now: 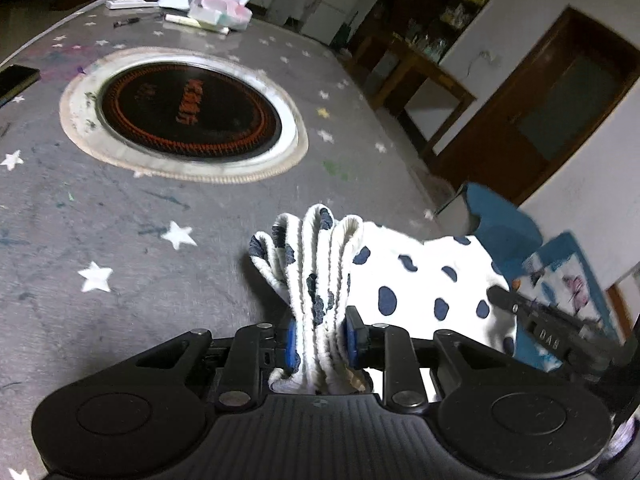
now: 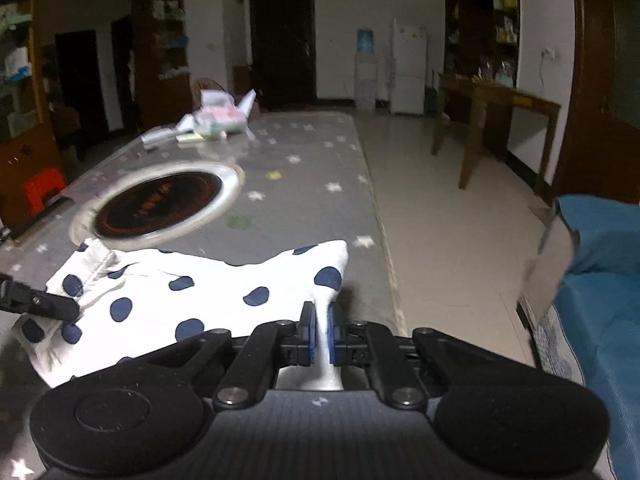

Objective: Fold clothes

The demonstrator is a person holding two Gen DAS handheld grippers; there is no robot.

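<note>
— Where's the spotted garment [image 2: 168, 292]?
— Lifted over the desk [image 1: 120, 208], stretched between both tongs, long axis nine to three o'clock.
— Grip?
— Left tongs [image 1: 320, 338] clamp bunched layers; right tongs [image 2: 319, 338] pinch one corner.

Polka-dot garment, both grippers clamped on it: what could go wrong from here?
1. The left gripper pinches a thick bunch of ribbed layers of the polka-dot garment; some layers may slip out, skewing the fold.
2. The right gripper holds only a thin corner; a tug could pull it free.
3. The garment is close to the round burner; dragging forward could snag on its rim.
</note>
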